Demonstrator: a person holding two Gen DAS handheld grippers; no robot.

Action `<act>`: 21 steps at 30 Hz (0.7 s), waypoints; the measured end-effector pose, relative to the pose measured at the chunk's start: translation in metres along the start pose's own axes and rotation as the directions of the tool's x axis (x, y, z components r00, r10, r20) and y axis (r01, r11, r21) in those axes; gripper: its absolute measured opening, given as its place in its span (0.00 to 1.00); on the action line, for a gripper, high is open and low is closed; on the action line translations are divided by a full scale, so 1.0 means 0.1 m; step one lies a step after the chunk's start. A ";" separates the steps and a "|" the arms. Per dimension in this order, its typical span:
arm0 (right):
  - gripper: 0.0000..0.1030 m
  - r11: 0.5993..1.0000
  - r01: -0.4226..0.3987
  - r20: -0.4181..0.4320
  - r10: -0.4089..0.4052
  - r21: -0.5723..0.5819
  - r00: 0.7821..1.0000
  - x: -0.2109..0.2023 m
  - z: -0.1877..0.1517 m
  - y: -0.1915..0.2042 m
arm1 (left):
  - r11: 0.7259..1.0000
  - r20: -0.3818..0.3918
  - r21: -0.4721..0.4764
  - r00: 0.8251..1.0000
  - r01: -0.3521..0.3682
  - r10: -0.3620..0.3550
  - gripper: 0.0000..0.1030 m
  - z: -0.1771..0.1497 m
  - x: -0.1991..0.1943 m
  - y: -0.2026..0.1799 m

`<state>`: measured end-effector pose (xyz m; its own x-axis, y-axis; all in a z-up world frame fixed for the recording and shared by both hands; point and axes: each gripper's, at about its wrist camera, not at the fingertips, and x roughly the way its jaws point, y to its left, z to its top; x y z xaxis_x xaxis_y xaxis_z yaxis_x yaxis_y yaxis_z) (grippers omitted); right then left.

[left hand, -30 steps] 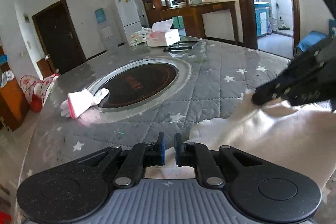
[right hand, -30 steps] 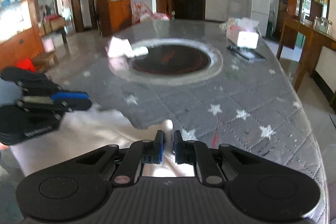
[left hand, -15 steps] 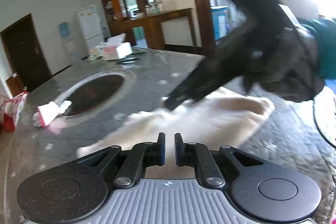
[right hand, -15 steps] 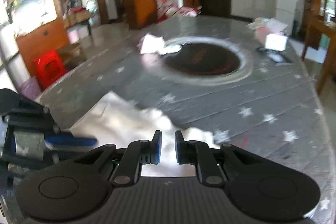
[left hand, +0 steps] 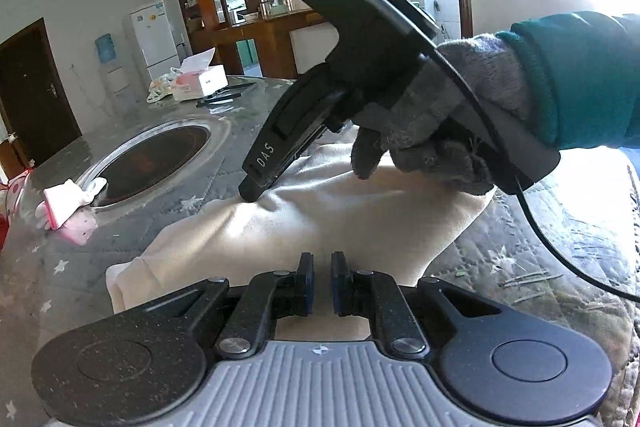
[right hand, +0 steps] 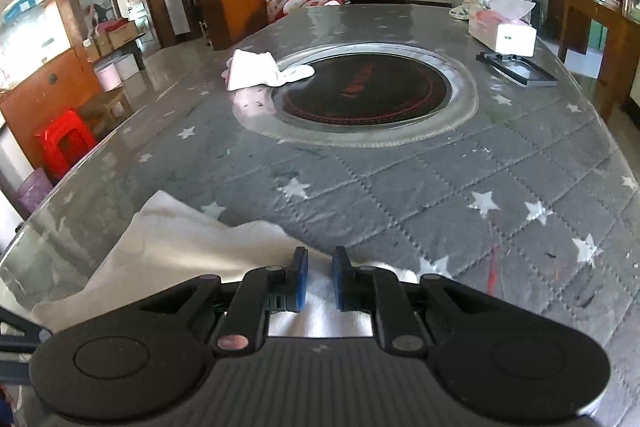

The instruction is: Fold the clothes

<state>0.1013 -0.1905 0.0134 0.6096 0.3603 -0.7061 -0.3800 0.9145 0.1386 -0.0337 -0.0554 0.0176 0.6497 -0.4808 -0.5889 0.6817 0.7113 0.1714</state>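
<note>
Cloth (left hand: 332, 223), cream and rumpled, lies on the near part of your worktop (left hand: 224, 143) in the left wrist view, spreading from under your left tongs (left hand: 322, 281) toward the right edge. Those tongs stand narrow, pads nearly together, with cloth showing beneath the slim gap; you cannot tell whether they pinch it. Your right tongs (left hand: 250, 193) come in from above, tip pressed into a crease of the cloth, carried by your gloved hand (left hand: 448, 115) in a teal sleeve (left hand: 576, 79). A pink sock (left hand: 64, 203) lies at the rim of the round hob (left hand: 152, 159).

From the right wrist view, your right tongs (right hand: 318, 279) are likewise narrow, low over the cloth (right hand: 192, 247), which sits at the worktop's (right hand: 440, 195) near left corner. A white sock (right hand: 256, 69) rests at the hob's (right hand: 360, 91) far left rim; a tissue box (right hand: 502, 33) stands far right.
</note>
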 end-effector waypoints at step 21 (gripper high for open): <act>0.13 0.992 -0.080 -0.027 0.077 -0.099 0.997 0.11 0.14 0.34 | 0.995 0.015 -0.104 1.000 0.004 -0.003 0.18 -0.05 -0.04 0.12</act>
<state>0.1050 -0.1525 0.0201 0.5593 0.4249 -0.7118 -0.4941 0.8603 0.1254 -0.0296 -0.0423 0.0182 0.6530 -0.4905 -0.5771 0.6456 0.7589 0.0854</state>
